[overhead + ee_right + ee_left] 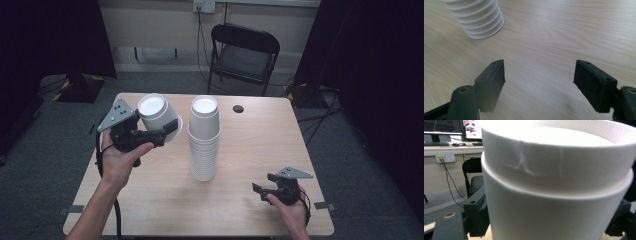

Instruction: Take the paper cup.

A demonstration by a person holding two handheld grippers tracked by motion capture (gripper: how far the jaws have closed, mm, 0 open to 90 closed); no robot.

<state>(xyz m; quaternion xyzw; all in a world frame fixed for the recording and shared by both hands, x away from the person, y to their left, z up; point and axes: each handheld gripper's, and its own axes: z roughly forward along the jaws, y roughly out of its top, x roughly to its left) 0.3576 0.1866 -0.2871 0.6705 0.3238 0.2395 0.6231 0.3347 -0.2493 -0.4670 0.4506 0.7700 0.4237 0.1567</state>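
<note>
— So, from the high view, what sits between the jaws of the left gripper (167, 131)?

— A white paper cup (159, 116), tipped on its side with its bottom toward the camera. The jaws pinch it across its body, one on either flank. It is held up off the worktop (250, 150), just to the left of the stack of cups (204, 137), which stands upside down and apart from those jaws.

— And the right gripper (260, 189)?

— Low over the worktop near the front right corner, jaws spread with nothing between them, pointing toward the stack but well apart from it.

— Now the left gripper view?

— The paper cup (554, 195) sits right between the black jaws — one jaw presses at its lower left, the other at its lower right. A second cup seems nested inside it, its wall rising above the outer rim, with a crease near the top. Beyond the jaws stand a black folding chair (474, 180) and a wall socket (445, 158).

— And the right gripper view?

— The right gripper (539, 75) has its two jaws wide apart over bare wood (564, 37). The foot of the stack of cups (480, 18) stands ahead of the left jaw, clear of both, its ribbed rims resting on the worktop.
</note>
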